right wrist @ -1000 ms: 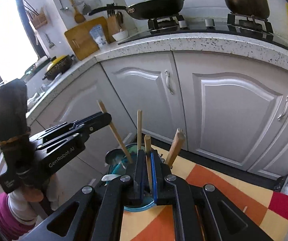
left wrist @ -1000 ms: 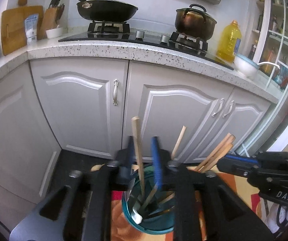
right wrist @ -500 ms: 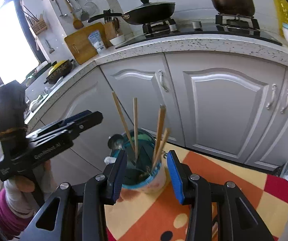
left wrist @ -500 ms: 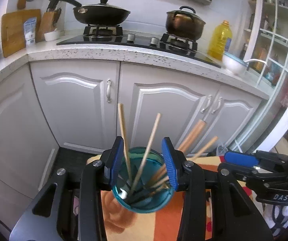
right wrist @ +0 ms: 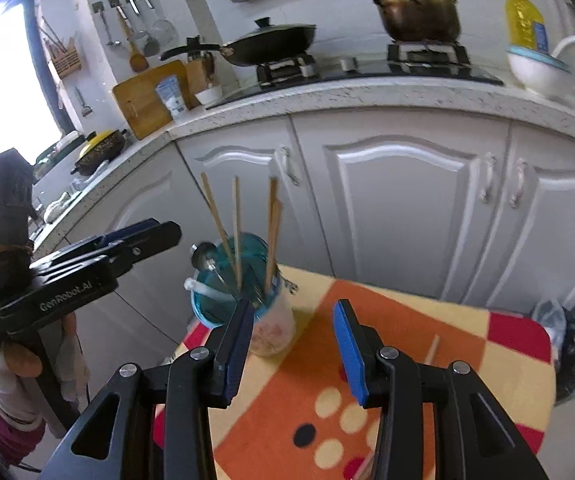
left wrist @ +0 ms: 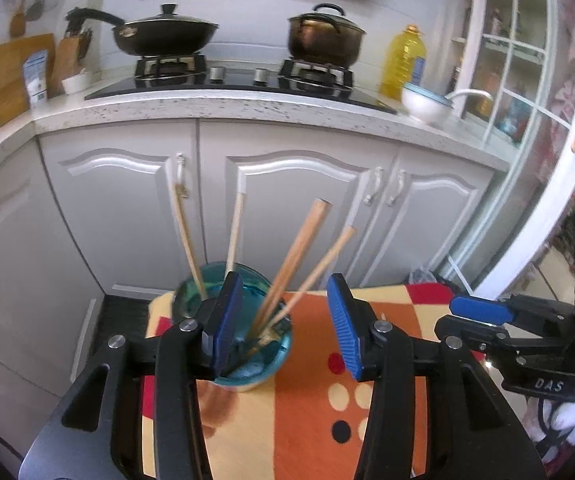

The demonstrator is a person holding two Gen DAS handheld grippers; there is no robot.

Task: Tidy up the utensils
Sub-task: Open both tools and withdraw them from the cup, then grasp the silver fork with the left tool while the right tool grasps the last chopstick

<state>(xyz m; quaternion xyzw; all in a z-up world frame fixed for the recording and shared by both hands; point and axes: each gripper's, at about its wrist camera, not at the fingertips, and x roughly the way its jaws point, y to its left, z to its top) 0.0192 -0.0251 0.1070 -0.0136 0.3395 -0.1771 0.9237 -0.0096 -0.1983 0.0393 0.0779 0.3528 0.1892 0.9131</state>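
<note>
Wooden chopsticks [left wrist: 287, 272] and spoons stand bundled in a teal glass jar [left wrist: 247, 360] on the orange patterned desk [left wrist: 315, 420].

Light, stiff and thin, the sticks should lift easily but can slip or twist between pads, so a hold partway up the bare shaft, well above the jar's rim, looks safest; the jar itself seems breakable and tip-prone, best steadied low on its wall. A metal spoon [right wrist: 203, 256] and a white one [right wrist: 207, 292] lean out of the jar's far-left side. The left claw [left wrist: 283, 332] has just been opening and stands wide with nothing in it, its left pad in front of the jar, the sticks rising between the pads. The right claw [right wrist: 293, 344], jaws parted and empty, sits just right of the jar. One loose stick [right wrist: 431, 350], I think, lies on the desk right of the jar.
</note>
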